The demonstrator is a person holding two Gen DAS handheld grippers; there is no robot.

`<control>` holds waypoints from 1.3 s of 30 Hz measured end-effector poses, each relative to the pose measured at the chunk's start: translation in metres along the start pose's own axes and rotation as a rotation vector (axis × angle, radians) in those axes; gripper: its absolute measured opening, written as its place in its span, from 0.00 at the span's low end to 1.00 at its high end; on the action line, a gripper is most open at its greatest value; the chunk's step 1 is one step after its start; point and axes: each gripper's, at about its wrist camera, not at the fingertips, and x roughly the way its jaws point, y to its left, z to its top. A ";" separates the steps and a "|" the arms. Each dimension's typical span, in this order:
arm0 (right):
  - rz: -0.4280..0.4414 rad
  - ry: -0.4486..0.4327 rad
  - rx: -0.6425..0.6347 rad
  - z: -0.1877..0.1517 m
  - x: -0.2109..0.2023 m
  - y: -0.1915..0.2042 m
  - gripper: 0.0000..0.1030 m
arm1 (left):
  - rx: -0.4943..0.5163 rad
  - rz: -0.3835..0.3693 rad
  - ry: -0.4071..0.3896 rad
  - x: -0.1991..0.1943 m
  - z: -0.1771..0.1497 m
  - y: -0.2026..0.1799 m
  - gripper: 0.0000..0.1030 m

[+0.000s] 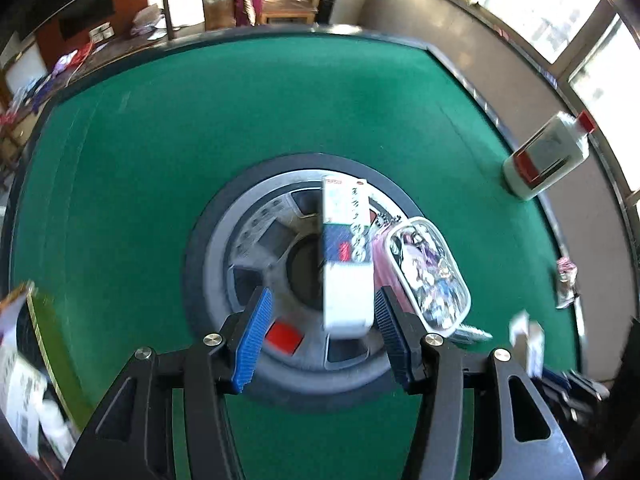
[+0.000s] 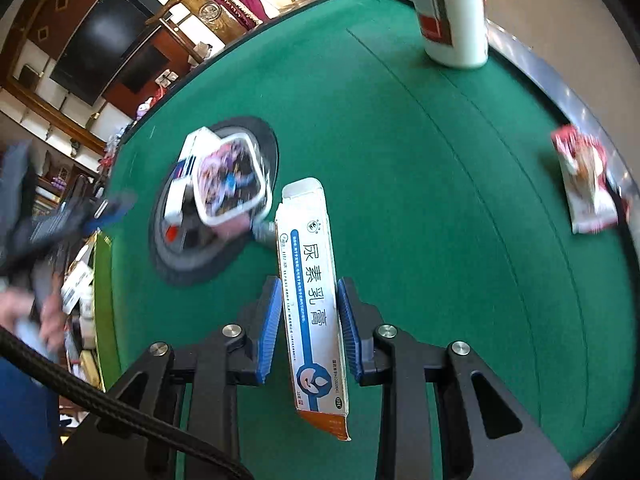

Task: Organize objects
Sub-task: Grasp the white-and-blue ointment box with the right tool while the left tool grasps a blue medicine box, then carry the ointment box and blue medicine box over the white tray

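Observation:
A round dark panel sits in the middle of the green felt table. On it lie a white-and-blue box and an oblong tin with a cartoon lid. My left gripper is open above the panel; the box's near end lies between its fingers, close to the right one. My right gripper holds a long white-and-blue ointment box between its blue pads, above the felt. The box and tin show at left in the right wrist view.
A white bottle with a red label stands at the table's right edge, also in the right wrist view. A red-and-white sachet lies on the felt at right. A green-edged box of clutter sits at the left edge.

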 end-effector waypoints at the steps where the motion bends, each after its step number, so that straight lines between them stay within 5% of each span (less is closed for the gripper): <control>1: -0.001 -0.003 0.002 -0.002 -0.001 -0.004 0.25 | 0.000 0.014 0.006 0.006 0.004 -0.003 0.46; 11: 0.028 0.014 -0.013 -0.017 -0.005 -0.006 0.26 | -0.052 0.093 0.025 0.055 0.027 -0.017 0.46; 13: 0.035 0.013 -0.020 -0.018 -0.006 -0.004 0.26 | -0.085 0.079 0.033 0.058 0.025 -0.011 0.28; 16: 0.044 0.006 -0.026 -0.020 -0.011 -0.004 0.26 | -0.084 0.077 0.020 0.052 0.016 -0.007 0.28; 23: 0.076 0.014 -0.058 -0.025 -0.008 0.017 0.26 | -0.050 0.058 -0.061 0.000 -0.042 -0.001 0.28; 32: 0.112 0.070 -0.172 -0.047 0.018 0.088 0.26 | -0.032 0.049 -0.140 -0.066 -0.140 0.019 0.28; 39: 0.134 0.104 -0.271 -0.065 0.035 0.148 0.26 | -0.067 0.056 -0.179 -0.103 -0.187 0.052 0.28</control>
